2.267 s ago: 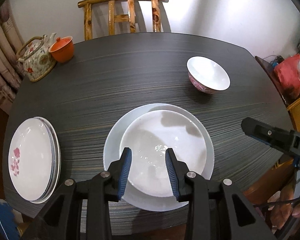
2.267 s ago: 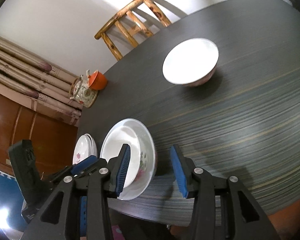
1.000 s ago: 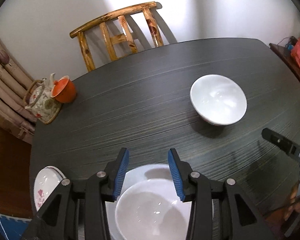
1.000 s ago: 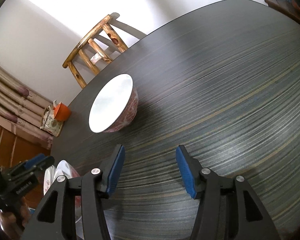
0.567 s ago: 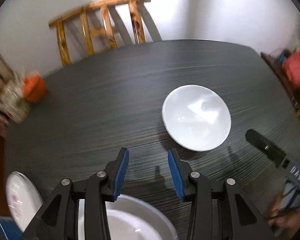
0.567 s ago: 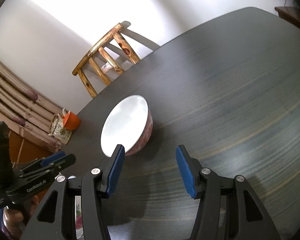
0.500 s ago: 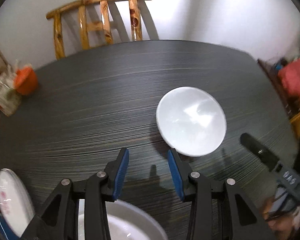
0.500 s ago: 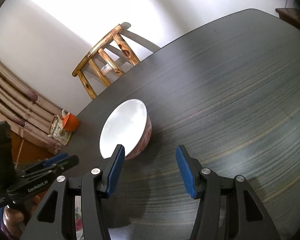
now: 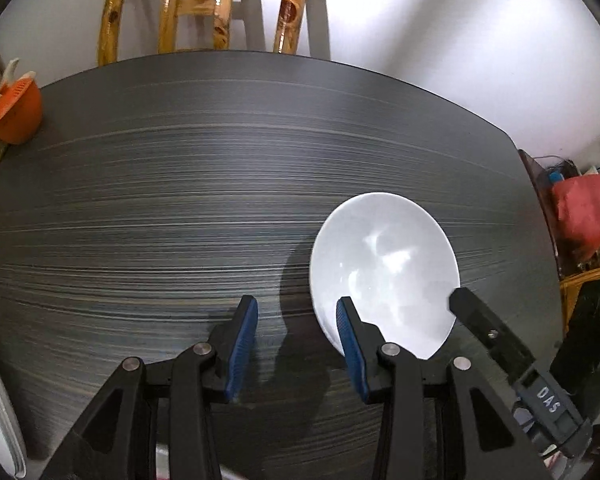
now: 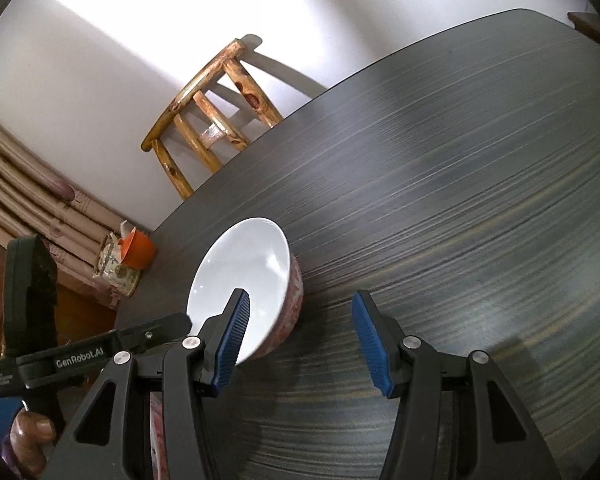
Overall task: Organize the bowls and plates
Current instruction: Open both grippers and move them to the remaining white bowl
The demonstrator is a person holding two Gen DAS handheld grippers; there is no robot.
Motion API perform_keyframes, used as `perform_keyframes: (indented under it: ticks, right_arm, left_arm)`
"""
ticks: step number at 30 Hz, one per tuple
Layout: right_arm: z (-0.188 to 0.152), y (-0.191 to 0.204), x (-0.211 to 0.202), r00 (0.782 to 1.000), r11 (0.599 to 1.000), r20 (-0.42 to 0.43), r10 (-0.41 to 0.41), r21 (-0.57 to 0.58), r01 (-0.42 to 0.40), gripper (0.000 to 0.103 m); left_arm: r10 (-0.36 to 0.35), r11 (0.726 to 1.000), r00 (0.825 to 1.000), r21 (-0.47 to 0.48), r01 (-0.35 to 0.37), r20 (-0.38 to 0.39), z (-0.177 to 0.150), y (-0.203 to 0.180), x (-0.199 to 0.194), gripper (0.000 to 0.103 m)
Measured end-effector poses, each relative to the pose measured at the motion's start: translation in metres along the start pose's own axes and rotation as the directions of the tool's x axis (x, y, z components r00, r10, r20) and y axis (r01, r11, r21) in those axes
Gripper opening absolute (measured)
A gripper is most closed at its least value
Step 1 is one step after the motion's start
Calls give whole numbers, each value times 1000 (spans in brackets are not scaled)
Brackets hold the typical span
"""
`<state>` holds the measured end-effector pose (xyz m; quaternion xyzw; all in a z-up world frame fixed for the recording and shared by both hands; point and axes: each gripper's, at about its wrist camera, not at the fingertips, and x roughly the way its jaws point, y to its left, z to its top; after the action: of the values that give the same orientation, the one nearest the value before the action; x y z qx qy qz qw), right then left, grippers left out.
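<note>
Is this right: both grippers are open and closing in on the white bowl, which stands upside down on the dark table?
One thing is wrong: the bowl stands right way up, not upside down. The right wrist view shows its white inside facing up and its red-patterned outside below the rim. The rest holds: left gripper and right gripper are both open, one at each side of the bowl on the dark table.

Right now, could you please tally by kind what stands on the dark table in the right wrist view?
Bowls: 1, the white bowl
Cups: 1, the orange cup
Teapots: 1, the floral teapot
Total: 3, on the table
</note>
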<state>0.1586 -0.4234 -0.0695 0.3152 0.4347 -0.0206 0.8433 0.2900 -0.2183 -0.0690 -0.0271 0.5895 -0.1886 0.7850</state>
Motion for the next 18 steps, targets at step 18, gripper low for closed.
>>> perform_keyframes:
  ticks: [18]
  right_arm:
    - [12, 2, 39, 995, 999, -95, -38, -24, 36, 32]
  left_arm:
    - [-65, 998, 996, 9, 65, -55, 9, -2, 36, 42]
